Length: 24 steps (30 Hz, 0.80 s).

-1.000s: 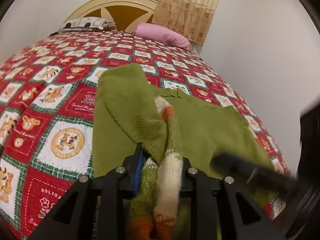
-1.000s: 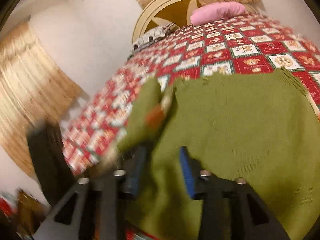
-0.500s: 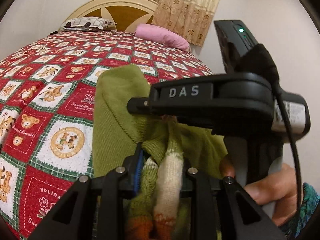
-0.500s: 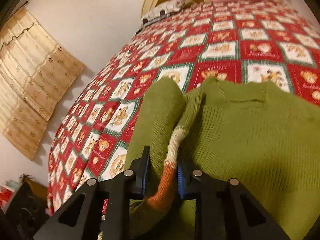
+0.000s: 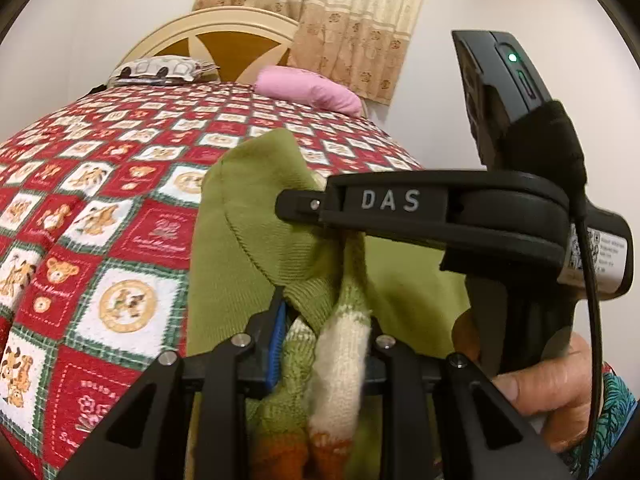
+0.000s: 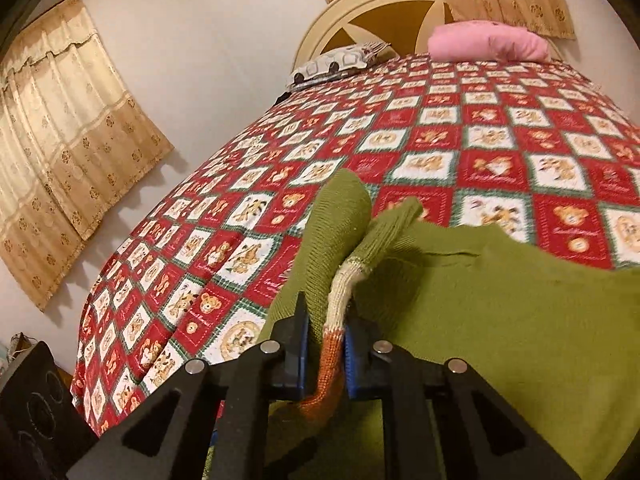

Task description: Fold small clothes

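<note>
While left gripper (image 5: 320,340) clamps sweater (image 6: 520,320), right gripper (image 6: 325,344) closing on sleeve (image 6: 340,304)

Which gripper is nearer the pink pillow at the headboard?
Right, slightly. The right gripper grips the sleeve farther up the bed; the left gripper grips it nearer the foot, away from the pink pillow.

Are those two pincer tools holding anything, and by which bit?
Both hold the green sweater by its striped sleeve: the left gripper is clamped there; the right gripper is closing on it.

A pink pillow (image 6: 488,42) and a patterned pillow (image 6: 340,60) are lying on the bed (image 6: 440,128), against its headboard (image 6: 384,4); curtains (image 6: 60,128) are hanging beside the bed.
</note>
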Motion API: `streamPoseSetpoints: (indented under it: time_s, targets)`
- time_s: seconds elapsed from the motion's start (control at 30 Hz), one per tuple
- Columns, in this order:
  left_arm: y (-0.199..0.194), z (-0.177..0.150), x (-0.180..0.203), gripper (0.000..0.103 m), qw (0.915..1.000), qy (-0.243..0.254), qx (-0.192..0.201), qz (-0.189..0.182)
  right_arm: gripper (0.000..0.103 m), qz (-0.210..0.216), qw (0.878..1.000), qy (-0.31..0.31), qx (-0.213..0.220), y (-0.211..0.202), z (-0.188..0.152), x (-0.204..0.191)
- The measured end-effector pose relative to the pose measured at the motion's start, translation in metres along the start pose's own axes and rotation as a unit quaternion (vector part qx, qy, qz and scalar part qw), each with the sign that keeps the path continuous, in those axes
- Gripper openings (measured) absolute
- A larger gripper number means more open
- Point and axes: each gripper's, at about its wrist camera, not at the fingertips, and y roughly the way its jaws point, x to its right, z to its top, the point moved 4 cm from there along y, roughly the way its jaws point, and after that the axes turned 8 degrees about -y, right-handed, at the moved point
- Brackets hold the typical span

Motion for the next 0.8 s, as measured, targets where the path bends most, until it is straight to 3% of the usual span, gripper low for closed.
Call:
streamPoseSetpoints:
  time_s: [0.5,0.8]
  targets:
    - [0.014,-0.008,0.092,0.026,0.9972,0.062,-0.012,-0.039,0.013,-0.062,0.998,-0.008,0.004,-0.075,-0.011,0.074]
    - [0.038,-0.03,0.139,0.026,0.9939,0.09,-0.038,-0.052,0.013,-0.092,0.996,0.012,-0.014,-0.102,-0.037,0.129]
